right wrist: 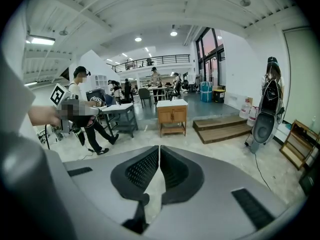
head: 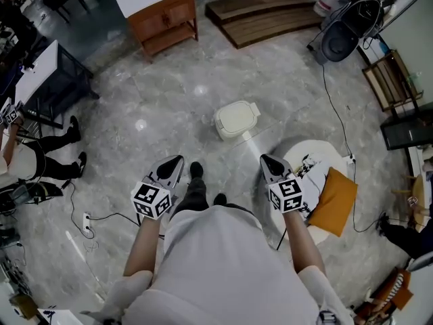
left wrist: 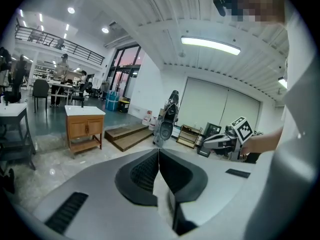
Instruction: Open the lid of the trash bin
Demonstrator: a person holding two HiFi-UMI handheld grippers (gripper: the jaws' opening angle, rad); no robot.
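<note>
The trash bin (head: 229, 131) stands on the grey marble floor (head: 155, 93), out in the open middle of it rather than by any edge, straight ahead of the person's shoe (head: 196, 170). Its pale lid (head: 238, 115) lies flat on top, shut as far as the steep head view lets one judge. The left claw (head: 176, 162) and the right claw (head: 265, 160) are held out on either side of the person's body, both pointing toward the bin and both well apart from it. Each claw's own view shows its two jaws brought together at the tips with nothing between them (only bare floor shows through the slit lower down). Beyond the bin, toward the floor's far edge, are a wooden cabinet (head: 162, 15) with a white top and some low wooden steps (head: 264, 15). An orange cushion (head: 335, 202) lies near the right claw.
</note>
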